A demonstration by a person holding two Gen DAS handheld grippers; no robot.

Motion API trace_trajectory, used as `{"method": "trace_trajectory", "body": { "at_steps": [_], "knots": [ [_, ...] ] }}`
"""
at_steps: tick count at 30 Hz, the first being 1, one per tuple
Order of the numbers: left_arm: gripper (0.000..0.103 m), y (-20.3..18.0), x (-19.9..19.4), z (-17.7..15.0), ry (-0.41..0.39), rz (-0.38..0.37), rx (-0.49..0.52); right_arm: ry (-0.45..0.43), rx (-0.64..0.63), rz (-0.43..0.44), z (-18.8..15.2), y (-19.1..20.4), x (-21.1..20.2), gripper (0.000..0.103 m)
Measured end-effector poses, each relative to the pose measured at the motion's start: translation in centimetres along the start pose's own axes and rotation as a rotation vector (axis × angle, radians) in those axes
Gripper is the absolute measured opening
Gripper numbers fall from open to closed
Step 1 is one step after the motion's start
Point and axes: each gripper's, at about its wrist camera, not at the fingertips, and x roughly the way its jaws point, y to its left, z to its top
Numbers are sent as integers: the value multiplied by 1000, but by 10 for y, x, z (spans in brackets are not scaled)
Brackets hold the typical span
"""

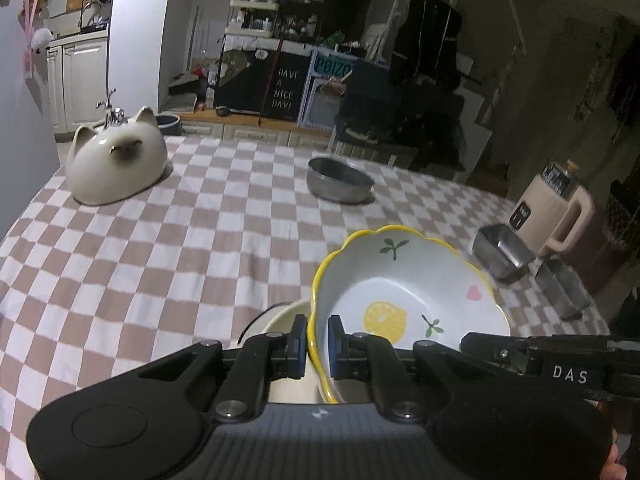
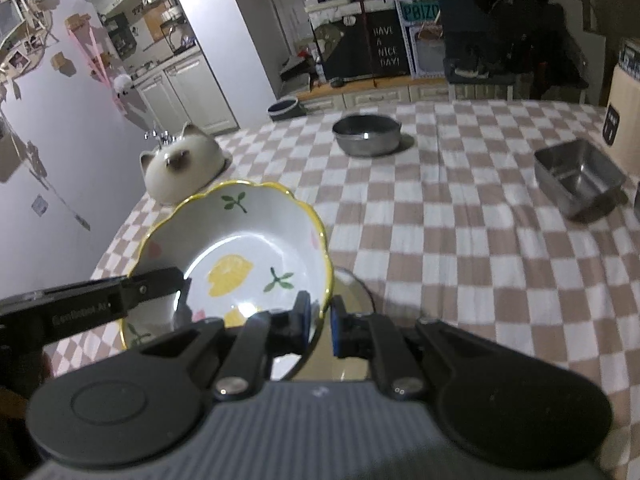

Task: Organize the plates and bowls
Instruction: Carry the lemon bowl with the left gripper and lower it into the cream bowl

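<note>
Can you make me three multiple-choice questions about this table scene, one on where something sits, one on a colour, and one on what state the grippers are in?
1. Where is the cat-shaped dish?
A. beside the square steel tin
B. near the table's left edge
C. inside the round steel bowl

2. What colour is the lemon bowl's rim?
A. yellow
B. blue
C. red

3. How is the lemon bowl held?
A. by neither gripper
B. by the left gripper only
C. by both, on opposite rims

Answers: 1 B, it stands far left on the checked cloth. 2 A, a yellow scalloped edge. 3 C, the left gripper and right gripper each pinch the rim.
</note>
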Motion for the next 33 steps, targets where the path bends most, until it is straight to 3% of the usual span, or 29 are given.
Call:
{"method": "trace_trajectory", "body": {
  "at_steps": [8,33],
  "knots": [
    [11,7,17,-8,82,4,-19,72,17,-23,-6,-1,15,12],
    [14,13,40,-17,173,25,-11,159,10,-65,-10,-1,35,12]
  ]
}}
